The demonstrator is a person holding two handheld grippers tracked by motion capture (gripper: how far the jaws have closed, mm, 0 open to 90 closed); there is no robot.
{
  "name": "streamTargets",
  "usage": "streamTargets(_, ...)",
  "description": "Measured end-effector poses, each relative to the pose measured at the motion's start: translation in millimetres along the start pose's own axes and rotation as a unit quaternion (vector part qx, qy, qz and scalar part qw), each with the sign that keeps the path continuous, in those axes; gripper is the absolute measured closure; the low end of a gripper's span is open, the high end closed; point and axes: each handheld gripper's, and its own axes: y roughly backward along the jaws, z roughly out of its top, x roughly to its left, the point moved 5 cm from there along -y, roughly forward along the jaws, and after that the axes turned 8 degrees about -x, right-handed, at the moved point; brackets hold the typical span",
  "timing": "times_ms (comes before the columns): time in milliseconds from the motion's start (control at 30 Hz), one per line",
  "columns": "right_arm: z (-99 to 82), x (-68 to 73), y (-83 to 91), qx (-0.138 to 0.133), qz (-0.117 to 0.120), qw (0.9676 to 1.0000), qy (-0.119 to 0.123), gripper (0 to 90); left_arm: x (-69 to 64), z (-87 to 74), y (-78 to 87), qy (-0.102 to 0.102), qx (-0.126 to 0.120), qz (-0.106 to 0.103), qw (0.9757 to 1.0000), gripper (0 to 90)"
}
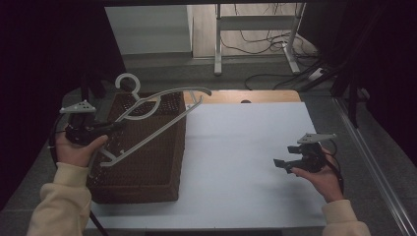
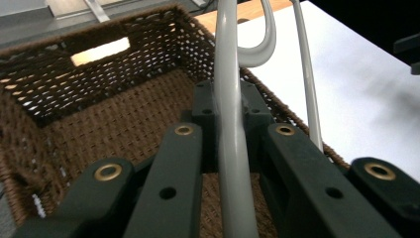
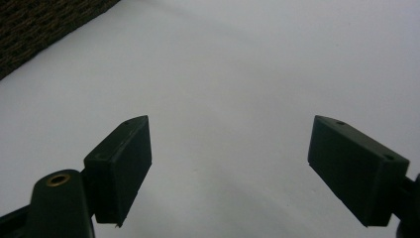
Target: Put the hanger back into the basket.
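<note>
A pale grey plastic hanger hangs tilted over the open brown woven basket at the left of the table. My left gripper is shut on it. In the left gripper view, its black jaws clamp one bar of the hanger above the inside of the basket. My right gripper hovers over the white table top at the right. Its jaws stand open with nothing between them.
The basket's corner sits far off in the right gripper view. Behind the table a bare wooden strip runs along the far edge. Beyond it are a desk frame and cables on the floor. Dark curtains close both sides.
</note>
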Motion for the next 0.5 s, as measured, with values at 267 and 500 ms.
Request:
streamTargets(267, 0.9, 0.0, 0.9, -0.005, -0.001, 1.0, -0.001, 17.3, 11.1, -4.6, 2.1, 0.01, -0.009, 0.024, 0.9996, 81.6)
streamTargets(500, 0.8, -0.8, 0.3, -0.008, 0.0, 1.0, -0.003, 17.1, 21.2, -6.6, 2.2, 0.022, -0.017, 0.034, 0.999, 81.6)
